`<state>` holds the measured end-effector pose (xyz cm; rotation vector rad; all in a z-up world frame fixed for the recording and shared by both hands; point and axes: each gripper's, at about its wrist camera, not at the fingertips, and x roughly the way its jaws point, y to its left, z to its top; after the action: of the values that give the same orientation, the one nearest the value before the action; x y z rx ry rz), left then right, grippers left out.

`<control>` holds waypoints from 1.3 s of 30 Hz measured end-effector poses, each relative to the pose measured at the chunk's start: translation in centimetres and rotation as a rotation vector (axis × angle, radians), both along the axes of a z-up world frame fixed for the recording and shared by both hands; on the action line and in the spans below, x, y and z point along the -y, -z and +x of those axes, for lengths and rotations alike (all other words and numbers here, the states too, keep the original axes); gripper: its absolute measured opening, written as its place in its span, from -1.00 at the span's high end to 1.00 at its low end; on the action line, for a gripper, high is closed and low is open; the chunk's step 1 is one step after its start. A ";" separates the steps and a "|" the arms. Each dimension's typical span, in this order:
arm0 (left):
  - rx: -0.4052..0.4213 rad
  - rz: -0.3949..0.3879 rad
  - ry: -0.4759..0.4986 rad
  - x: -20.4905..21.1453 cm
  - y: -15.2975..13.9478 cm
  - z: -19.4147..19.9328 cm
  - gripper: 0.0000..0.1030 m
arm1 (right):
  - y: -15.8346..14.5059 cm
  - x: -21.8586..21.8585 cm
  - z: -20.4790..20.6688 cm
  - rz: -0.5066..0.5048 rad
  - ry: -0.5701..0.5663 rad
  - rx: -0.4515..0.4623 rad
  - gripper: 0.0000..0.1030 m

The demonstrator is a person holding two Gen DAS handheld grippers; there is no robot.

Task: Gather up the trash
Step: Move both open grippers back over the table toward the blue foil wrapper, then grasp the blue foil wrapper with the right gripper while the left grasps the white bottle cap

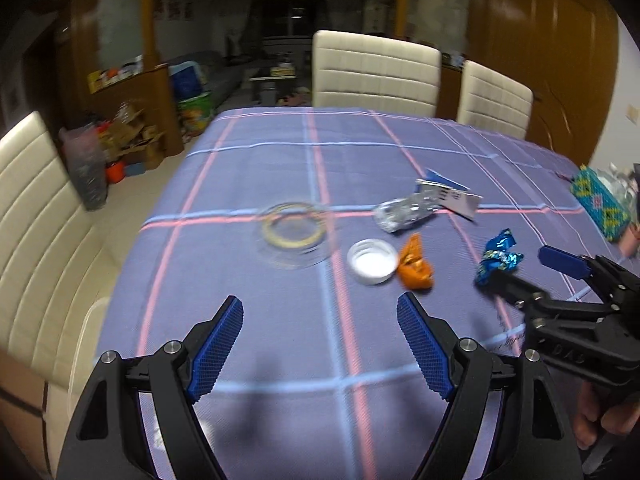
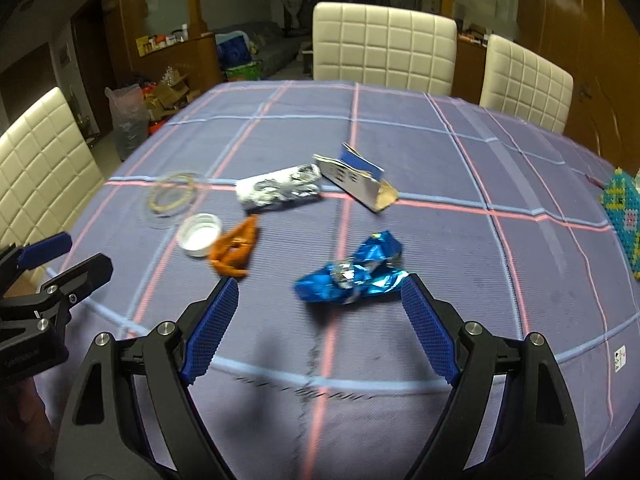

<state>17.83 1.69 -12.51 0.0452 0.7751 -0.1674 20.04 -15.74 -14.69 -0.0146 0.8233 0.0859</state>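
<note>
Trash lies scattered across the middle of my table (image 2: 400, 128), which wears a purple cloth with pink and pale blue lines. From left to right I see a clear glass dish (image 2: 173, 197), a white cap (image 2: 199, 234) touching an orange wrapper (image 2: 236, 250), a crushed silver packet (image 2: 278, 190), a torn blue and white carton (image 2: 354, 179) and a crumpled blue foil wrapper (image 2: 352, 272).

The carton's white face carries dark print, too blurred for me to read. A small white sticker (image 2: 619, 357) with dark marks sits near the right edge of the cloth; I cannot read it either. Raised lettering on the left gripper's black body, seen from the right wrist, is also illegible.

My right gripper (image 2: 318, 294) hangs with its jaws spread and nothing between the blue pads; the foil wrapper lies just beyond them, close to the right fingertip. My left gripper (image 1: 320, 312) is likewise spread wide and empty, over bare cloth nearer than the cap and dish.

Open cloth runs wide on the far half of the table and to the right of the foil wrapper. A beaded box (image 2: 622, 216) sits at the far right edge. Cream chairs (image 2: 384, 44) stand along the far side and one (image 2: 40, 160) on the left. The left edge drops to a pale floor.
</note>
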 end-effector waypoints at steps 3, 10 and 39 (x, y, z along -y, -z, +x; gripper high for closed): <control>0.002 0.033 0.022 1.4 0.4 1.2 -0.50 | 0.9 0.6 1.3 -0.011 -0.009 -0.029 -0.61; -0.091 0.084 0.060 3.2 3.2 4.6 -0.50 | 2.5 1.9 3.4 0.011 -0.009 -0.070 -0.61; -0.095 0.077 0.105 4.2 4.2 6.6 -0.01 | 3.4 3.0 2.2 0.028 0.016 -0.100 0.21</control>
<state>24.39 -2.46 -16.76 0.1515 0.8747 -0.2406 22.26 -18.70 -18.13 0.0232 0.9215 0.0834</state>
